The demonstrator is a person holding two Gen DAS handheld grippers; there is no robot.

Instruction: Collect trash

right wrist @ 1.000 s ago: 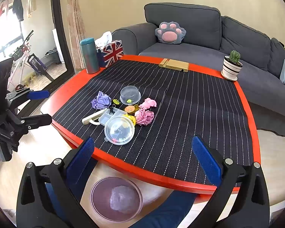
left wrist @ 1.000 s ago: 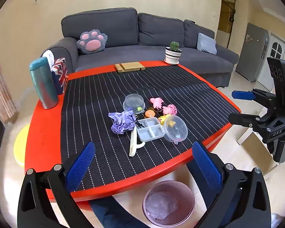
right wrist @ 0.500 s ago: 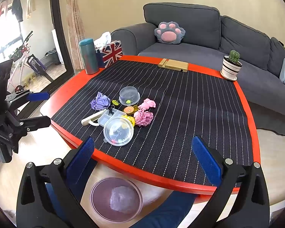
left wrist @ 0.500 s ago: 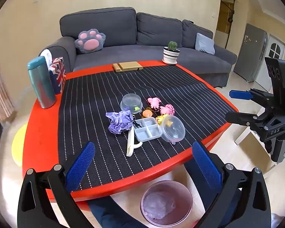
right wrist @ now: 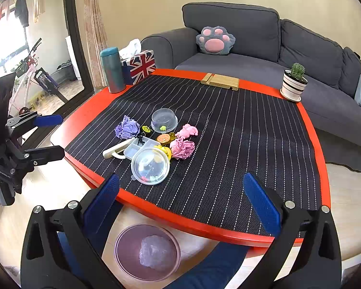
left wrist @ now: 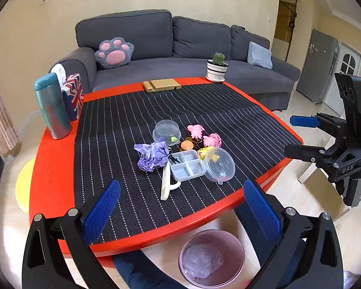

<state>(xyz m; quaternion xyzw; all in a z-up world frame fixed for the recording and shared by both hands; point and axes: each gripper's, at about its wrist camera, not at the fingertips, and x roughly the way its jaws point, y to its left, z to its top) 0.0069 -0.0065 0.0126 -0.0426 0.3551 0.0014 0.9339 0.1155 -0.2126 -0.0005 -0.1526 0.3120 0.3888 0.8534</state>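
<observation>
**Trash collection barely begun; two paper wads left on table**

Both grippers are held off the near table edge, jaws spread wide, nothing gripped: left gripper (left wrist: 180, 207), right gripper (right wrist: 180, 200). A crumpled purple paper (left wrist: 152, 156) and a crumpled pink paper (left wrist: 212, 140) are seen lying on the table (left wrist: 53, 168), among small toys, a divided tray (left wrist: 186, 165) and clear lids. The waste bin (right wrist: 122, 245) is placed on the floor below the near edge; one pale wad (right wrist: 155, 255) is already seen inside. Judged: one piece binned, at least two left; neither is approached yet.
</observation>
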